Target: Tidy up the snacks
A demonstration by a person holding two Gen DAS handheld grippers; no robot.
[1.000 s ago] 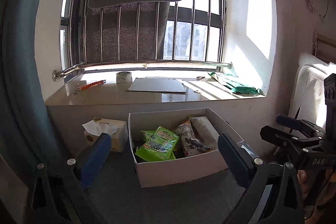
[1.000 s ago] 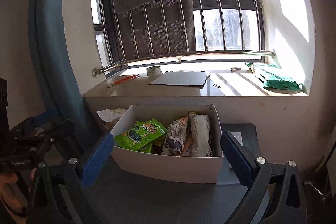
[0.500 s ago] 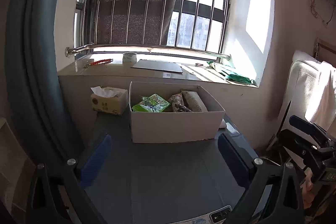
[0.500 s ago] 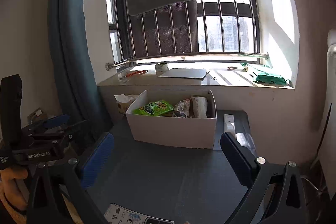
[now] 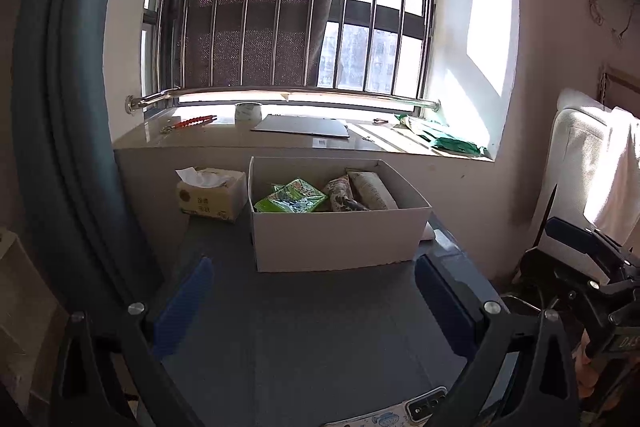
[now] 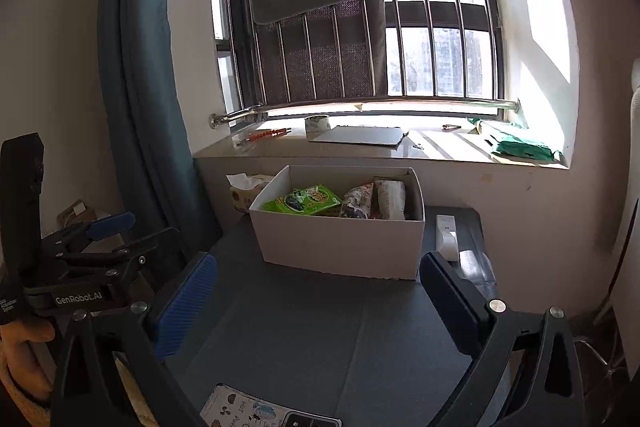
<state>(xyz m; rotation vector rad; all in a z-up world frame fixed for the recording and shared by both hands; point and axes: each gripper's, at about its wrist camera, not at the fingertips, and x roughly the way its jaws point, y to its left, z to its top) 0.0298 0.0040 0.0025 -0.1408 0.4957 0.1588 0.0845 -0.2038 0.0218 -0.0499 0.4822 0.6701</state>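
A white cardboard box [image 5: 340, 239] stands at the far end of a dark grey table [image 5: 320, 327], below the window sill. It holds a green snack bag [image 5: 290, 201] and two patterned snack packs [image 5: 360, 191]. The box also shows in the right wrist view [image 6: 340, 243], with the green bag [image 6: 306, 201] inside. My left gripper [image 5: 316, 301] is open and empty, held back from the box over the table. My right gripper [image 6: 320, 301] is open and empty too. Each gripper shows at the edge of the other's view.
A tissue box [image 5: 212, 193] stands left of the cardboard box. A white device [image 6: 447, 237] lies to its right. A phone [image 6: 260, 411] lies at the table's near edge. A blue curtain [image 6: 136, 87] hangs on the left. The sill holds a board [image 5: 302, 126] and a green packet [image 5: 444, 139].
Both grippers have pulled back from the box, so it looks smaller and farther and more table shows. Between half a second ago and now the views have barely shifted.
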